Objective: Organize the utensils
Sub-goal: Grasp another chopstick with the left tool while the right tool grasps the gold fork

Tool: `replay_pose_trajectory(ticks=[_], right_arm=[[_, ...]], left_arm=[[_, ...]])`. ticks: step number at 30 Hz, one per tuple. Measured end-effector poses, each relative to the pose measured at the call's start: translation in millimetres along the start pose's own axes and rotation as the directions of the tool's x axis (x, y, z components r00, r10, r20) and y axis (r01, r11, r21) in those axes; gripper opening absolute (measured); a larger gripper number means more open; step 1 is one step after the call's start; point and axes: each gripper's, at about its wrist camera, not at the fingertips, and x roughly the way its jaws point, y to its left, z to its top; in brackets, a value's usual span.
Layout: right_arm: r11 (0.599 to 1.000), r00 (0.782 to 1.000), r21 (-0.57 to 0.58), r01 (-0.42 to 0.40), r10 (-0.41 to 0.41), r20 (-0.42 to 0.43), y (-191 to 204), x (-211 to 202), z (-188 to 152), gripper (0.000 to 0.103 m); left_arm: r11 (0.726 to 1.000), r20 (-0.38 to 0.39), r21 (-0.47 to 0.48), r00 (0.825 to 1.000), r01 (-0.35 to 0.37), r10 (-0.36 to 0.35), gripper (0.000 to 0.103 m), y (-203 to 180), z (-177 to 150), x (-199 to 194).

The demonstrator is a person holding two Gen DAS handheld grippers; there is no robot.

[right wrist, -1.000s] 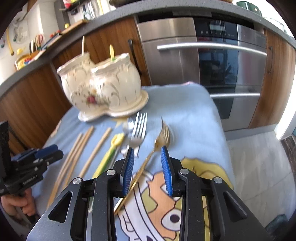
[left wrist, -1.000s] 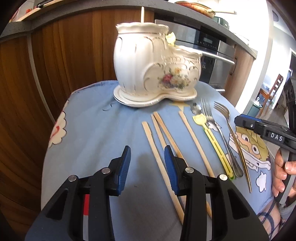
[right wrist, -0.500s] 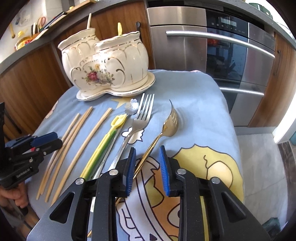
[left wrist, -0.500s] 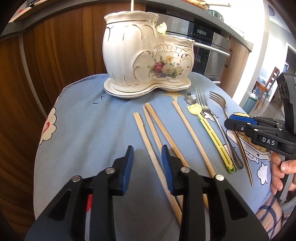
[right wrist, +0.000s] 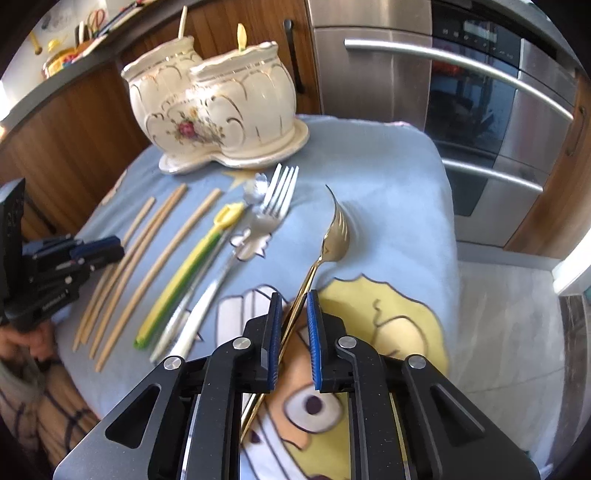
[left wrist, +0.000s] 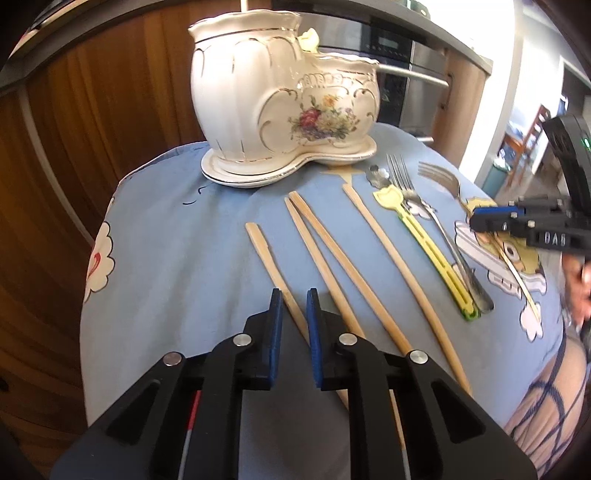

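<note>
A white floral ceramic holder (left wrist: 284,96) stands at the back of the blue cloth, also in the right wrist view (right wrist: 221,107). Several bamboo chopsticks (left wrist: 332,258), a yellow-green utensil (left wrist: 424,243), a silver fork (left wrist: 436,229) and a gold fork (right wrist: 332,236) lie in a row. My left gripper (left wrist: 294,302) is open, its blue pads either side of the leftmost chopstick (left wrist: 273,269). My right gripper (right wrist: 291,310) is open around the gold fork's handle, whose head is tilted up.
The cloth-covered surface (left wrist: 177,258) drops off at left and front. Wooden cabinets (left wrist: 92,110) stand behind and a steel oven (right wrist: 461,110) at the right. A yellow-tipped utensil (right wrist: 241,37) and a chopstick (right wrist: 182,22) stick out of the holder.
Both grippers have moved lower and forward and narrowed. The left now straddles the leftmost chopstick. The right now straddles the gold fork's handle, and the fork's head has tilted up.
</note>
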Motion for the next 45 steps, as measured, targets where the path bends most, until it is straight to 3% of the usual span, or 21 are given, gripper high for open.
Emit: replay_pose_trajectory(ticks=[5, 11, 18, 23, 26, 29, 33, 37, 43, 45], right_arm=[[0.998, 0.993, -0.052, -0.026, 0.02, -0.114, -5, 6, 13, 0.015], [0.989, 0.977, -0.149, -0.006, -0.026, -0.213, 3, 14, 27, 0.015], [0.966, 0.958, -0.257, 0.009, -0.083, -0.276, 8, 15, 30, 0.016], [0.962, 0.931, -0.273, 0.01, -0.109, -0.35, 6, 21, 39, 0.017], [0.959, 0.915, -0.283, 0.031, -0.141, -0.377, 6, 28, 49, 0.028], [0.958, 0.911, -0.284, 0.039, -0.15, -0.384, 7, 32, 53, 0.028], [0.958, 0.92, -0.286, 0.016, -0.126, -0.37, 6, 28, 47, 0.016], [0.966, 0.933, -0.257, 0.003, -0.095, -0.346, 1, 22, 43, 0.014], [0.98, 0.964, -0.197, -0.02, -0.034, -0.265, -3, 5, 44, 0.007], [0.983, 0.974, -0.184, -0.025, -0.018, -0.228, -4, -2, 45, 0.006]], left_arm=[[0.997, -0.057, 0.08, 0.998, -0.003, 0.008, 0.011, 4, 3, 0], [0.985, -0.151, 0.172, 0.988, 0.013, 0.013, 0.011, 15, 8, 0], [0.988, -0.219, 0.139, 0.975, 0.065, -0.033, 0.011, 31, 9, 0], [0.983, -0.319, 0.16, 0.947, 0.088, -0.033, 0.011, 32, 19, 5], [0.974, -0.378, 0.208, 0.926, 0.088, -0.003, 0.012, 25, 27, 11], [0.961, -0.411, 0.266, 0.911, 0.078, 0.04, 0.012, 17, 32, 15], [0.948, -0.438, 0.308, 0.897, 0.084, 0.063, 0.012, 11, 35, 17], [0.944, -0.442, 0.316, 0.895, 0.092, 0.06, 0.008, 14, 33, 13], [0.942, -0.398, 0.334, 0.911, 0.038, 0.105, 0.005, 22, 25, 4], [0.95, -0.369, 0.312, 0.924, 0.026, 0.096, 0.005, 28, 26, -2]])
